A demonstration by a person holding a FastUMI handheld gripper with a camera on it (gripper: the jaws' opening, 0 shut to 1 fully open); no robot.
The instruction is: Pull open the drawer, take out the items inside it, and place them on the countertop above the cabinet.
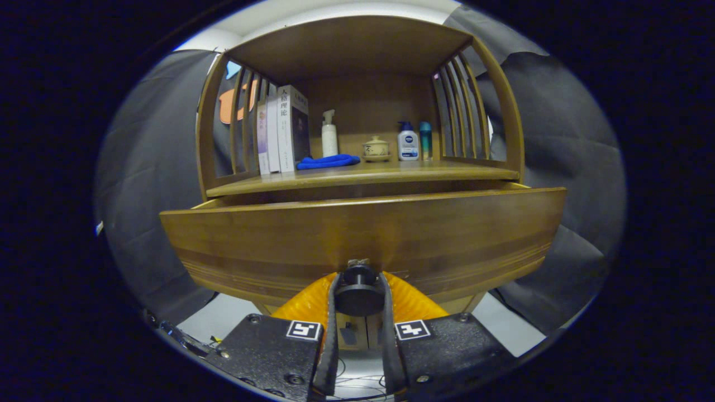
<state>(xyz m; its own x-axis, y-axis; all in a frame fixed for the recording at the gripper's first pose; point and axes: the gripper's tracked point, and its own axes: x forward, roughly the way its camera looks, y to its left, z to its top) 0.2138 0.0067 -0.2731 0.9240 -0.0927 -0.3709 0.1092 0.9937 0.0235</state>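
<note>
Tongs (358, 290) clamped tight on the round knob (358, 295), both fingers pressing its sides. Drawer (363, 240) stands partly pulled out under the countertop (363, 176); its contents probably sit hidden behind the front. Stiff, heavy wood, so a straight pull by the knob suits.

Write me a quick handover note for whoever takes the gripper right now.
Gripper: shut on the round dark drawer knob, a finger on each side.
Curved brown wooden drawer front: pulled out from under the wooden countertop; its inside is hidden from here.
Countertop holds upright books, a folded blue cloth, a white pump bottle and a small lidded ceramic pot.
Done: drawer pulled out at least partway.
Left: release the knob, lift out the items and place them on the countertop.
</note>
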